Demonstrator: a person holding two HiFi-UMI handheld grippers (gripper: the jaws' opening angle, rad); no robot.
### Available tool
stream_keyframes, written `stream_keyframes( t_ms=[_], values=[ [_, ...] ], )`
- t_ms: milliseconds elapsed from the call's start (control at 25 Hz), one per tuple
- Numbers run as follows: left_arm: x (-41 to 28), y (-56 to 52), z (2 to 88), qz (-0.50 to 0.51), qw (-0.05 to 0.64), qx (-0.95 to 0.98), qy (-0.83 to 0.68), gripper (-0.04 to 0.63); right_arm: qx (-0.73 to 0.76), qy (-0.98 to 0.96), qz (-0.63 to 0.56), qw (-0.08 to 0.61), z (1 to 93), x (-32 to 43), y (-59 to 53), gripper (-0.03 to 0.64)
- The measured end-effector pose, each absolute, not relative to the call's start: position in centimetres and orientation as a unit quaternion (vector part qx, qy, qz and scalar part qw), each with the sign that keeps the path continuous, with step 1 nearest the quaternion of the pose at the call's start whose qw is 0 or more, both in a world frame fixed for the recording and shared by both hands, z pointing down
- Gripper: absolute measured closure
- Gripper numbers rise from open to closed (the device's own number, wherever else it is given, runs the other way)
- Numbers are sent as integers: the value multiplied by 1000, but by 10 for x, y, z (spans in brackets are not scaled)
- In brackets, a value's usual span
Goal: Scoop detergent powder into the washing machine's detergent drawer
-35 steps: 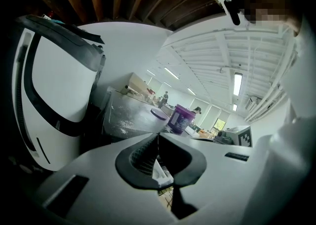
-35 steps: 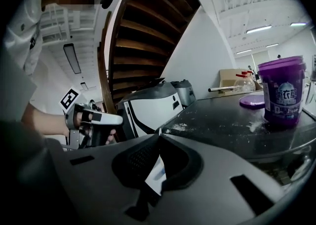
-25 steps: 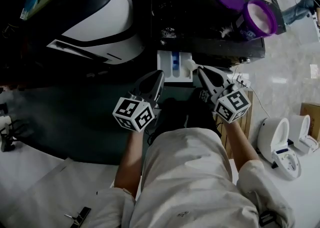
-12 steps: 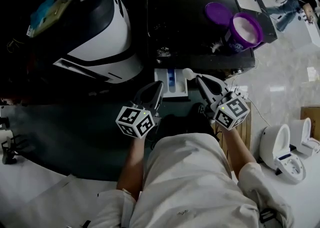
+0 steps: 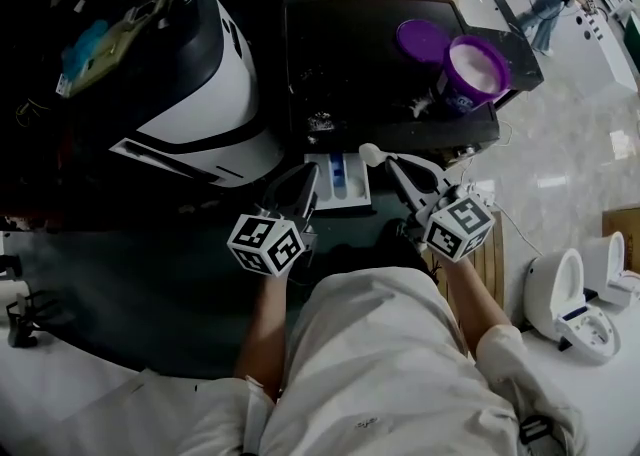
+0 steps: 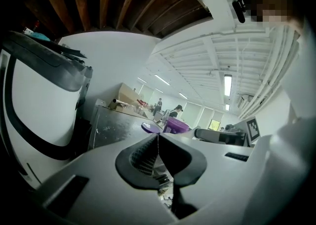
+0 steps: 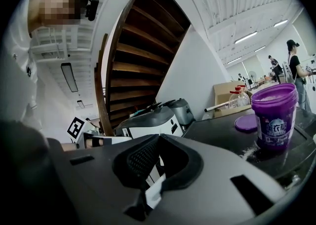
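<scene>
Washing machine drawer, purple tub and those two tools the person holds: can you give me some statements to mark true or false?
1. The purple tub stands open, its lid lying beside it on the machine top. True.
2. The detergent drawer is pushed shut. False: it is pulled open.
3. The right hand-held gripper is shut on a white scoop. True.
4. The left hand-held gripper grips the tub. False: its jaws are together on nothing, near the drawer.
5. The scoop is inside the tub. False: it is by the drawer, apart from the tub.
</scene>
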State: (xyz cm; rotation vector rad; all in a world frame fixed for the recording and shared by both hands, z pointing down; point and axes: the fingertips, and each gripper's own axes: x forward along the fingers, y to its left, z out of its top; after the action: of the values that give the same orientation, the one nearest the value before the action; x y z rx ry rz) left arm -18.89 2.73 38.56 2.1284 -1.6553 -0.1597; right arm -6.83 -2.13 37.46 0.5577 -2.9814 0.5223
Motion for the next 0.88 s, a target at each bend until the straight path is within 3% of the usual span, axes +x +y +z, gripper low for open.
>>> stream_keyframes(
  t_ms=[880],
  values=[
    [-175, 24, 382, -57, 213, 774, -593, 575, 183, -964, 190, 14, 367, -56, -19, 607]
  ],
)
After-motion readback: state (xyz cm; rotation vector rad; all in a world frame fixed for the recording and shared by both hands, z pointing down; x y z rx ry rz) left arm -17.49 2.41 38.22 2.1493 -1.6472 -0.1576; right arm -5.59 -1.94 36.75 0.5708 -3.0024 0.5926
